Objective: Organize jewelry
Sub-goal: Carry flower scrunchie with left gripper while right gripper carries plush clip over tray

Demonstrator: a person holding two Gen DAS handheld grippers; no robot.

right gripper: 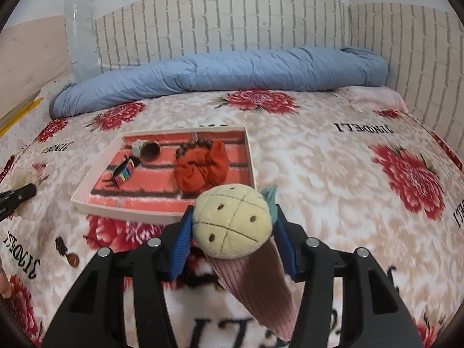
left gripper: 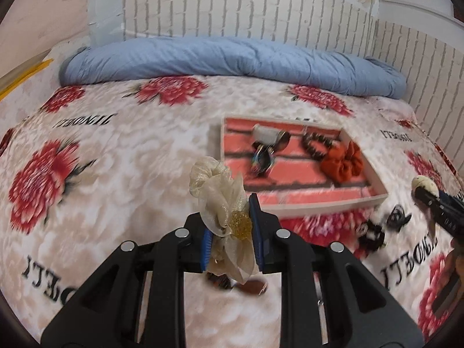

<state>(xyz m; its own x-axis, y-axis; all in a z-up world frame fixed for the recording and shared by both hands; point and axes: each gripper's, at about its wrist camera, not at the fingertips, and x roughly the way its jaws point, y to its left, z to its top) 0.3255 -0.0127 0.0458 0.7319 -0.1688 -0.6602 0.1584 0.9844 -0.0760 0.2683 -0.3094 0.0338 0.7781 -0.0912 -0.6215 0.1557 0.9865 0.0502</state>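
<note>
My left gripper [left gripper: 231, 229] is shut on a cream organza bow hair clip [left gripper: 223, 200] with a gold glitter centre, held above the bed. My right gripper [right gripper: 232, 229] is shut on a plush pineapple hair clip [right gripper: 232, 220] with a pink ribbed tail; it also shows at the right edge of the left wrist view [left gripper: 424, 187]. A white tray [left gripper: 327, 206] with a red brick-pattern lining lies ahead; it holds an orange scrunchie [right gripper: 201, 171], a brown bead bracelet [right gripper: 192, 146], a striped clip [right gripper: 124, 175] and a small brown cup [right gripper: 150, 149].
Loose black hair ties [left gripper: 377, 229] lie on the floral blanket [left gripper: 116, 174] in front of the tray. A small brown item [right gripper: 72, 258] lies left of the right gripper. A rolled blue quilt [right gripper: 217, 72] lines the brick-pattern wall behind.
</note>
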